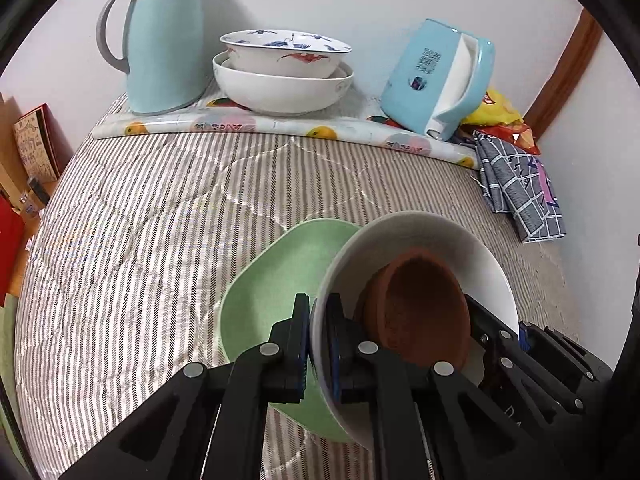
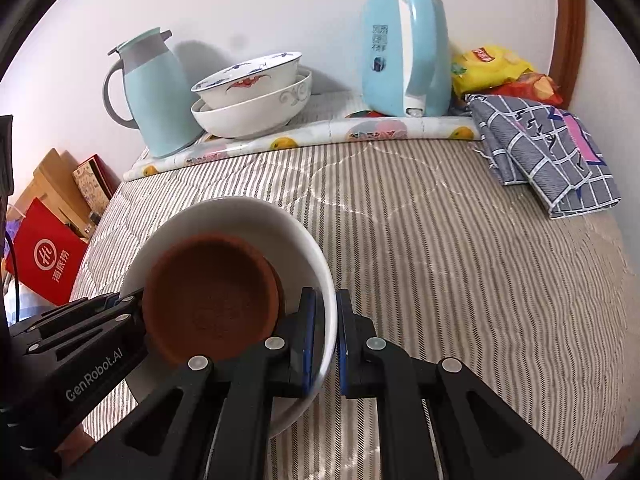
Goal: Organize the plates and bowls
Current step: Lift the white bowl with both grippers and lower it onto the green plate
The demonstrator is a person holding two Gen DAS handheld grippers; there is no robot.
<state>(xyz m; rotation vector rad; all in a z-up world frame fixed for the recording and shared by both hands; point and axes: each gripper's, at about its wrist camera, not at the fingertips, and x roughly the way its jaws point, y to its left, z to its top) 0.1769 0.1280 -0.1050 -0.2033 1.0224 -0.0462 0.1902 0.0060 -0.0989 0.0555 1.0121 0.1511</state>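
A white bowl (image 1: 460,248) with a brown dish (image 1: 420,312) lying inside it is held between both grippers. My left gripper (image 1: 318,304) is shut on the bowl's left rim, one finger inside and one outside. My right gripper (image 2: 325,300) is shut on the opposite rim of the white bowl (image 2: 224,212); the brown dish (image 2: 212,296) leans toward the left gripper's (image 2: 128,300) side. A pale green plate (image 1: 276,280) lies on the striped cloth beneath the bowl's left half; whether they touch I cannot tell. Two white bowls (image 1: 280,88) sit nested at the back.
Along the back wall stand a light blue thermos jug (image 1: 160,40), the nested bowls (image 2: 248,116) and a blue kettle (image 1: 436,76) on a fruit-print mat. Snack bags (image 1: 496,112) and a folded checked cloth (image 1: 516,188) lie at the right. A red bag (image 2: 44,256) stands off the left edge.
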